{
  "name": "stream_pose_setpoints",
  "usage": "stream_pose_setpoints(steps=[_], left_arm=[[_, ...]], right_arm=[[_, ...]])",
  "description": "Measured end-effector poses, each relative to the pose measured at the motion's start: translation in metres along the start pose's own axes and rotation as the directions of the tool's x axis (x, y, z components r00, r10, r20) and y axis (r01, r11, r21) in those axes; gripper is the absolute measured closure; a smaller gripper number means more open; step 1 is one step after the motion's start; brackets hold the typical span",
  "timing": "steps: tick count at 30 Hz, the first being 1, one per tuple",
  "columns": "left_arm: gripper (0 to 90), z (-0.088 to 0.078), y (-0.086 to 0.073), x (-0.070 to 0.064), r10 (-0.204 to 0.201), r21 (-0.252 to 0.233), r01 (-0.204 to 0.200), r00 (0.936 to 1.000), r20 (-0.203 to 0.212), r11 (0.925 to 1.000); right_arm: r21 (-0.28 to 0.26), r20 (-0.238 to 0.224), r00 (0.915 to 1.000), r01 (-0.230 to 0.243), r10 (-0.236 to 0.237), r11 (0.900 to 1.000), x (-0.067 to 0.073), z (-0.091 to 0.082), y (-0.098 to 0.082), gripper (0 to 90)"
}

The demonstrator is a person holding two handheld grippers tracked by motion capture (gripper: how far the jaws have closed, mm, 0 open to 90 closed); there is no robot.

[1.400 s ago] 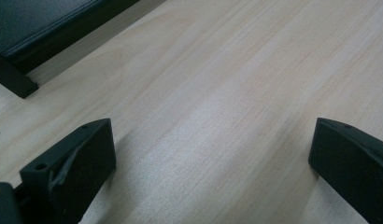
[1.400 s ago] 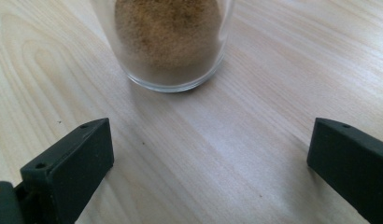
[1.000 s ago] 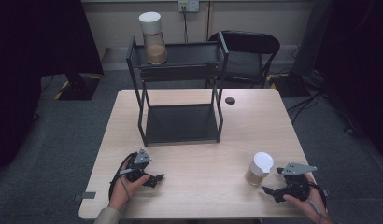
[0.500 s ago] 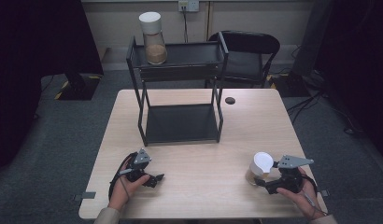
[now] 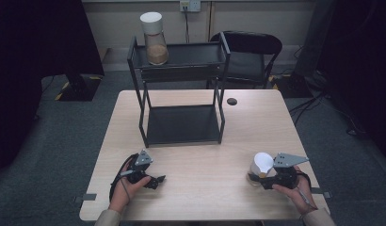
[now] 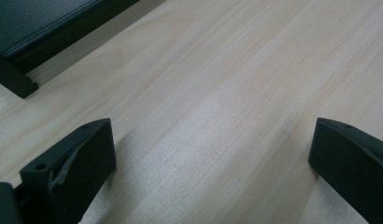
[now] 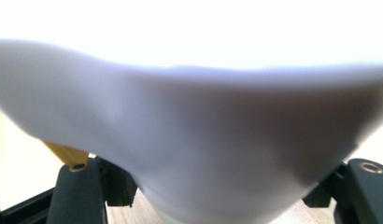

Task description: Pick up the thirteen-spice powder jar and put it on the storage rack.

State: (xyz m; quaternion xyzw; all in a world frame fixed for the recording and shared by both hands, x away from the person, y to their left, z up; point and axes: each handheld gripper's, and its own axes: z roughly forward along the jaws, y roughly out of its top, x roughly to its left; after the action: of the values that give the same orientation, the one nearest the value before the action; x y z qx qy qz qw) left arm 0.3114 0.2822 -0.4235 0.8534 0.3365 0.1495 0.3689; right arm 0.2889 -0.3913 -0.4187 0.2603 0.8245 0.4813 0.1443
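Left claw [image 5: 156, 180]: black body, grey three-cornered plate on top, black cable looping round hand. Right claw [image 5: 257, 178]: same black build, grey plate, cable trailing. Blocky black jaws, small screw holes. Beige sleeve cuffs at both wrists.

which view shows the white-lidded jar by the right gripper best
The high view: the jar stands whole on the table, held in the right gripper. The right gripper view gives a blurred close-up of its white lid. The left gripper view looks along bare tabletop.
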Motion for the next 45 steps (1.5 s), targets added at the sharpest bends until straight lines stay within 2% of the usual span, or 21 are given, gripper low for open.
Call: stream_pose_setpoints(steps=[11,14,28,37,42,45], left_arm=[[0.0,0.000,0.000,0.000,0.000,0.000,0.000,1.0000,0.000,1.0000],[0.0,0.000,0.000,0.000,0.000,0.000,0.000,1.0000,0.000,1.0000],[0.0,0.000,0.000,0.000,0.000,0.000,0.000,1.0000,0.000,1.0000],[0.0,0.000,0.000,0.000,0.000,0.000,0.000,1.0000,0.000,1.0000],[0.0,0.000,0.000,0.000,0.000,0.000,0.000,1.0000,0.000,1.0000],[0.0,0.000,0.000,0.000,0.000,0.000,0.000,1.0000,0.000,1.0000]], right_arm=[[0.040,0.042,0.9970,-0.067,0.065,0.997,0.010,0.012,0.022,30.2],[0.055,0.056,0.9962,-0.070,0.067,0.996,0.012,0.017,0.033,30.2],[0.067,0.043,0.9934,-0.109,0.106,0.992,0.012,0.047,0.087,30.2],[0.096,0.051,0.9933,-0.108,0.103,0.990,0.014,0.061,0.126,30.2],[0.104,0.051,0.9911,-0.128,0.123,0.986,0.015,0.069,0.144,30.2],[0.109,0.051,0.9925,-0.116,0.111,0.987,0.016,0.074,0.155,30.2]])
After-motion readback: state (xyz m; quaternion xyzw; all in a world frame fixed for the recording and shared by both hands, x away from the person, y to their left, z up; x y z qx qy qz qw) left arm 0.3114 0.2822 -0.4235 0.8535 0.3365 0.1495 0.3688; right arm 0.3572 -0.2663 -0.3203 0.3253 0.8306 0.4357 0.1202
